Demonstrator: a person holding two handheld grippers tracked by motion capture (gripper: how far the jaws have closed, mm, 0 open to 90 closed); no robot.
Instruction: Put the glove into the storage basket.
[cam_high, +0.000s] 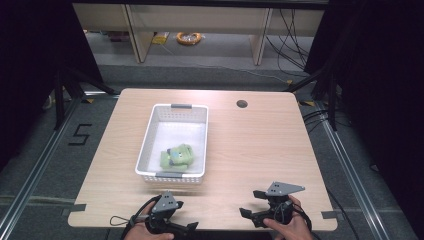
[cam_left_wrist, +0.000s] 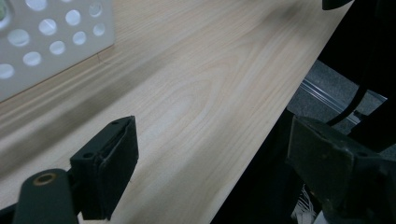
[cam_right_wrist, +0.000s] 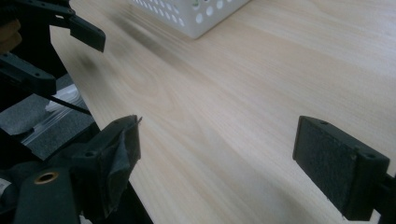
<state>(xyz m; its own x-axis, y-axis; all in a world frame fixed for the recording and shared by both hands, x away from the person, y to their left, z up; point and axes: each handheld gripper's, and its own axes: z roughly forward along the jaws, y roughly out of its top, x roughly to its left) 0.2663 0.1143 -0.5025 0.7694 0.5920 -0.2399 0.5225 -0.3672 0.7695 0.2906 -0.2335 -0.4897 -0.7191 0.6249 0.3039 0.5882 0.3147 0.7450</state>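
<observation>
L gripper (cam_high: 192, 227) & R gripper (cam_high: 250, 203) both w/ jaws wide apart, nothing held, low over near table (cam_high: 250, 150) edge. Green cloth bundle (cam_high: 176, 156) lies in white basket (cam_high: 146, 137), near end, just beyond L gripper.

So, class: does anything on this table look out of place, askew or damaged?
Little stands out. The white basket sits slightly skewed to the table's edges, with a green item lying inside. Both grippers, left and right, rest open near the table's front edge.
</observation>
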